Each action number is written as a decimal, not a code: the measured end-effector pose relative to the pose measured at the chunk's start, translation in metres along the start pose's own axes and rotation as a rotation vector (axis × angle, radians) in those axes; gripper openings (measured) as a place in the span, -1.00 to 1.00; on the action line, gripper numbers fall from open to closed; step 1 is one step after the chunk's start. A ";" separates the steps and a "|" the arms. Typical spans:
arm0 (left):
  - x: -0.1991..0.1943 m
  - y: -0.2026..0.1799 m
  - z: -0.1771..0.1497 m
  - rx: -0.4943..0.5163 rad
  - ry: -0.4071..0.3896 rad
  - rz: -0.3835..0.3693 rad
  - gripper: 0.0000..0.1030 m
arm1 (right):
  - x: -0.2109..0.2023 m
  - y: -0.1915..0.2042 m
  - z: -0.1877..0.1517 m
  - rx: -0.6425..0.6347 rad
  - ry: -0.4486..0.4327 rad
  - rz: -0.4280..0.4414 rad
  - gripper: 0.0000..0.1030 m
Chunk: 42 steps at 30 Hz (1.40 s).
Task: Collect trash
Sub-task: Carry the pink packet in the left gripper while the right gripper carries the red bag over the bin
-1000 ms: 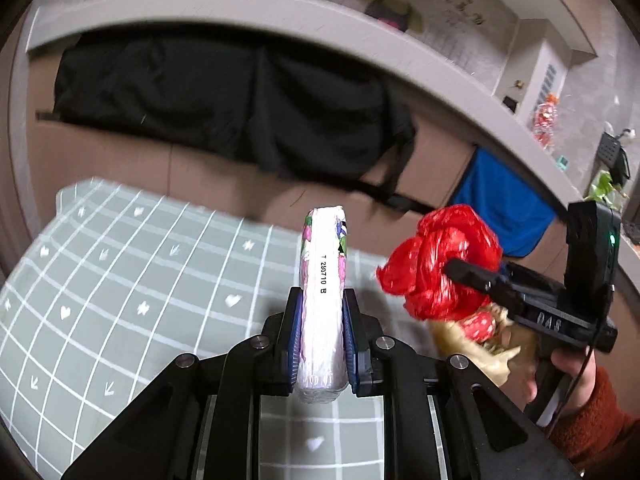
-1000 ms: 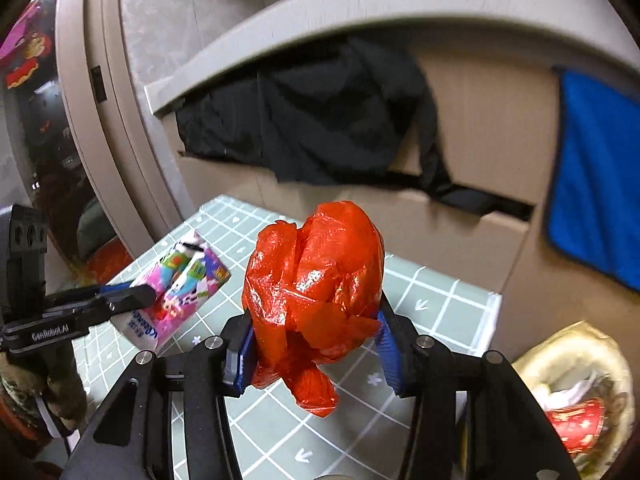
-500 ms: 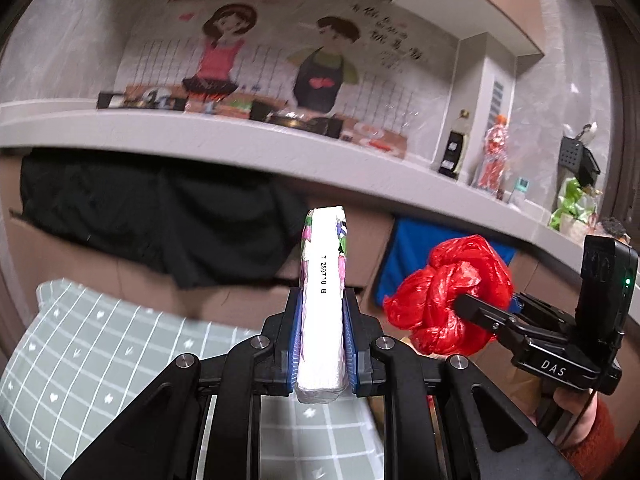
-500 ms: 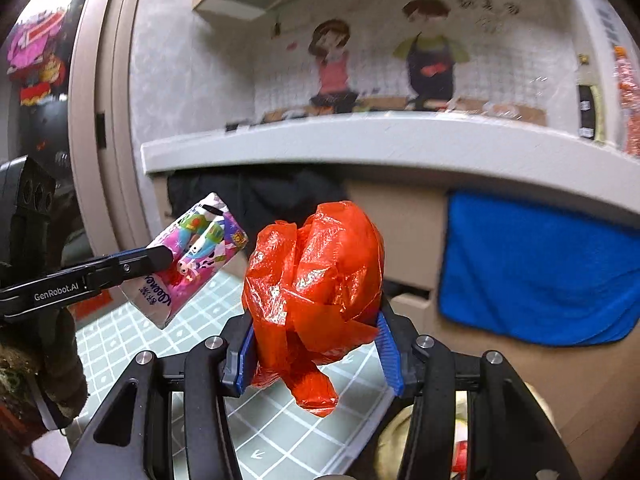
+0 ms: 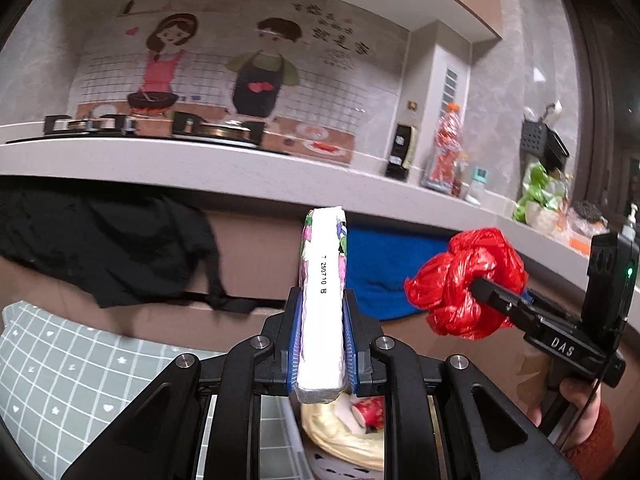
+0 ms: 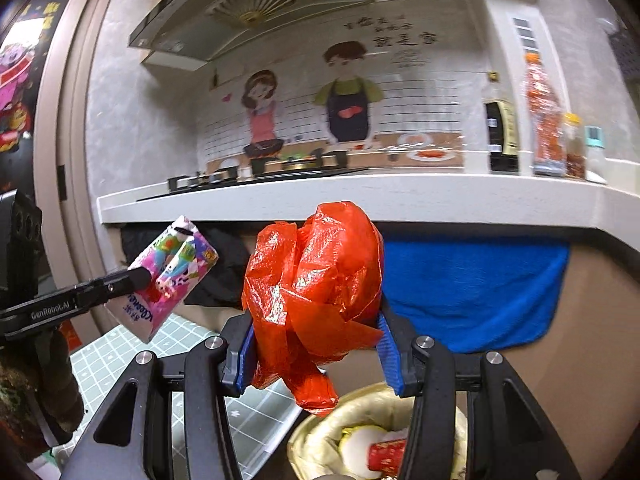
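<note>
My left gripper (image 5: 322, 300) is shut on a flat tissue pack (image 5: 323, 296) with a pink cartoon wrapper, held edge-up in the air; the pack also shows in the right wrist view (image 6: 170, 276). My right gripper (image 6: 314, 320) is shut on a crumpled red plastic bag (image 6: 316, 280), which also shows in the left wrist view (image 5: 466, 284). Both are held above a yellowish trash bag (image 6: 320, 436) with a red cup and white scraps inside; it shows below my left fingers too (image 5: 340, 436).
A green grid-patterned mat (image 5: 60, 368) covers the table at the lower left. Behind are a cardboard wall with a black cloth (image 5: 100, 240) and a blue towel (image 6: 472, 292), and a kitchen counter (image 5: 200, 164) with a stove and bottles.
Both grippers have tilted and risen, so the counter and wall mural have come into view and the mat has dropped low. The trash bag now lies under both grippers. Both grips are unchanged.
</note>
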<state>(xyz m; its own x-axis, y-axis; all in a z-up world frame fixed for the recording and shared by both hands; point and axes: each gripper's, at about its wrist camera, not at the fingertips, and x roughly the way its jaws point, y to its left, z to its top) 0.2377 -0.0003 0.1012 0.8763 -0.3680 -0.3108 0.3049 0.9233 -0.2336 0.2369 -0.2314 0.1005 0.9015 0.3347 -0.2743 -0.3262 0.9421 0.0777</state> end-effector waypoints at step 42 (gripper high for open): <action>0.138 -0.048 -0.111 -0.037 0.282 -0.019 -0.63 | 0.034 -0.096 -0.105 0.144 0.230 -0.100 -0.08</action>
<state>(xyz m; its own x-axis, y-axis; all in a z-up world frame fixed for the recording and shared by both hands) 0.3026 -0.1074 -0.0327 0.7307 -0.4060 -0.5489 0.3017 0.9132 -0.2738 0.2691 -0.3130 -0.0165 0.8333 0.2426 -0.4968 -0.1806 0.9687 0.1703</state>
